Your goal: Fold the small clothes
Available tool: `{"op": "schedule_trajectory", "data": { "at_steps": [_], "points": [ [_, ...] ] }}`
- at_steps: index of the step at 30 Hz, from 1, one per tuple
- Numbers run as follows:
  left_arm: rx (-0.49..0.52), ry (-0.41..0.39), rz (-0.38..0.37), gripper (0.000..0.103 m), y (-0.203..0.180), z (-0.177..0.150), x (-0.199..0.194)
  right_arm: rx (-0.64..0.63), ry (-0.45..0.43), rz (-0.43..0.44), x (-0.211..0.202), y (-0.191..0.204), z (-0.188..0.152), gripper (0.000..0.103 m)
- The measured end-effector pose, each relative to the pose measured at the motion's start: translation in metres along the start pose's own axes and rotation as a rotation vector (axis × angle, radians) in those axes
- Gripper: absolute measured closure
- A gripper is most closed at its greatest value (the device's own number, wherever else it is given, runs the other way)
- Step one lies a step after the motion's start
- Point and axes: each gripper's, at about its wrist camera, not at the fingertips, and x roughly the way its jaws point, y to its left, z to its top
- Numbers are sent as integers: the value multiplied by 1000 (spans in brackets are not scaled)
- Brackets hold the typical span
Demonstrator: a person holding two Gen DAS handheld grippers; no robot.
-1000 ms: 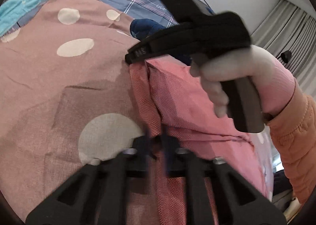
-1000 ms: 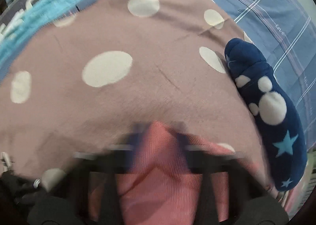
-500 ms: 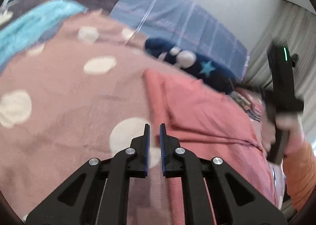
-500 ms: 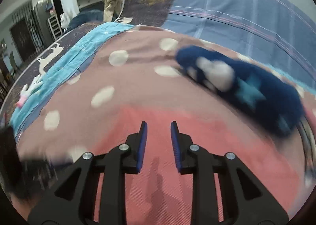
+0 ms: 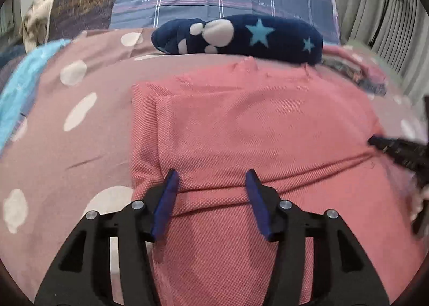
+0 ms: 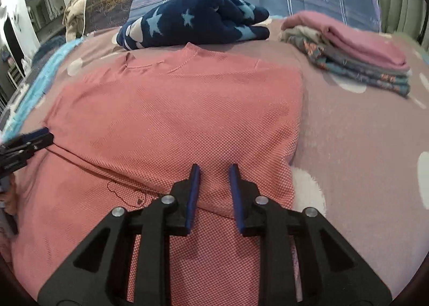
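While flat on the bedspread (image 5: 88, 145) — pink garment (image 5: 268, 131) under both tools.

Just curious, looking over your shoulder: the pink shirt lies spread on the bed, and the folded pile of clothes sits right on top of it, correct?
Not quite. The pink shirt is spread on the bed, but the folded pile sits beside it on the dotted bedspread, as the right wrist view shows.
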Motion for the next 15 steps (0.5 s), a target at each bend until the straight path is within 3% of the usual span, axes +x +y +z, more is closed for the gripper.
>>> {"op": "schedule_trajectory", "data": {
  "at_steps": [2,4,8,11,15],
  "points": [
    [10,18,31,48,-3,-6,-14,68,-16,12,-21,-7,-6,80],
    [3,12,2,47,0,-18,-35,87,-56,56,-46,-8,-20,80],
    [-3,-19,-42,30,4,-62,-82,67,-62,170,-91,-15,-73,75],
    [-43,17,-2,30,10,-97,-90,67,-40,193,-99,-12,-98,74],
    [-117,7,-27,29,16,-122,-104,85,-12,201,-101,-9,-124,73]
  ]
}}
